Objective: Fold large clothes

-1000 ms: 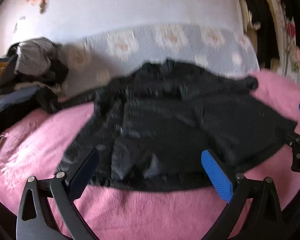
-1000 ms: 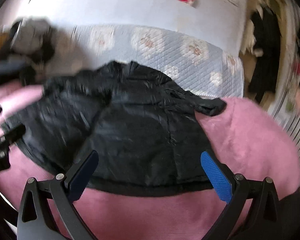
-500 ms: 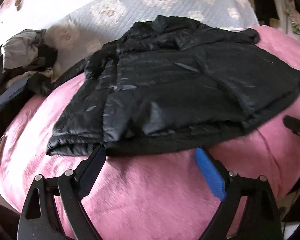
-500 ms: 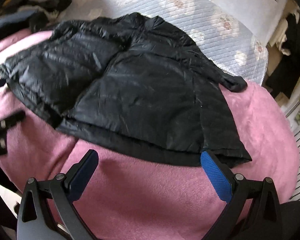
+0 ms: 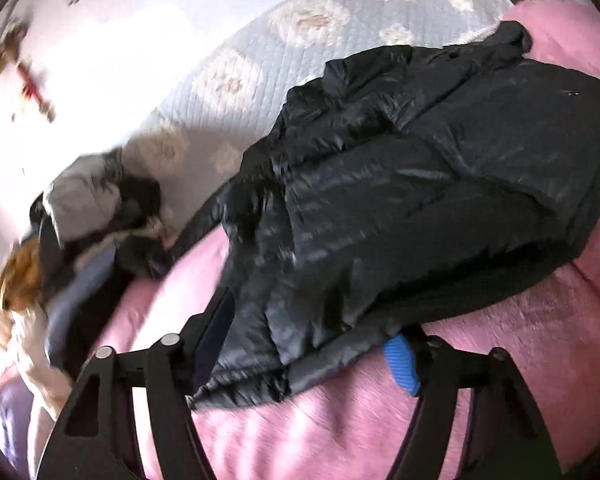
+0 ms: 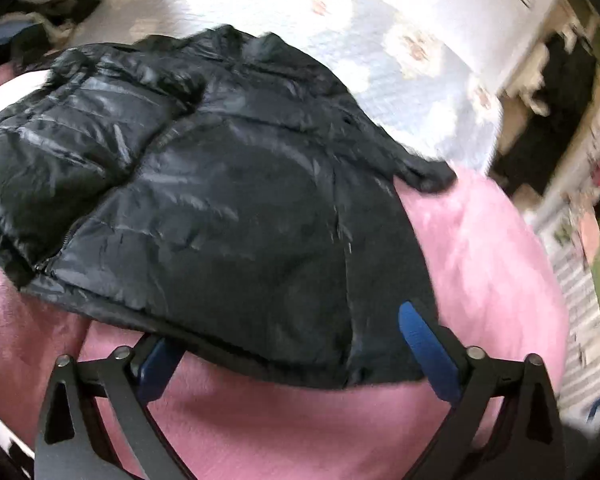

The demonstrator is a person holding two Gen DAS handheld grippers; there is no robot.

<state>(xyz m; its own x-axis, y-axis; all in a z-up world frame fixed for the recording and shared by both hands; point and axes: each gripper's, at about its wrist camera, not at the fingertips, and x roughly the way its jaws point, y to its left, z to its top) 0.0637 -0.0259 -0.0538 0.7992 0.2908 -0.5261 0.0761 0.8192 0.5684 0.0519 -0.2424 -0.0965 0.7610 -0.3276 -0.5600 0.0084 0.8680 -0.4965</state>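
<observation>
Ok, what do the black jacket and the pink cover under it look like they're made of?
black jacket: probably thin nylon or polyester shell with padding, glossy; it shows sheen streaks and stitched quilt lines. pink cover: looks like soft fleece or plush, matte and fuzzy, with no shine. Motion blur leaves both uncertain.

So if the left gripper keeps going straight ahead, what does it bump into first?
Most likely the black puffer jacket: its hem already lies between the open jaws of the left gripper, on the pink blanket.
</observation>
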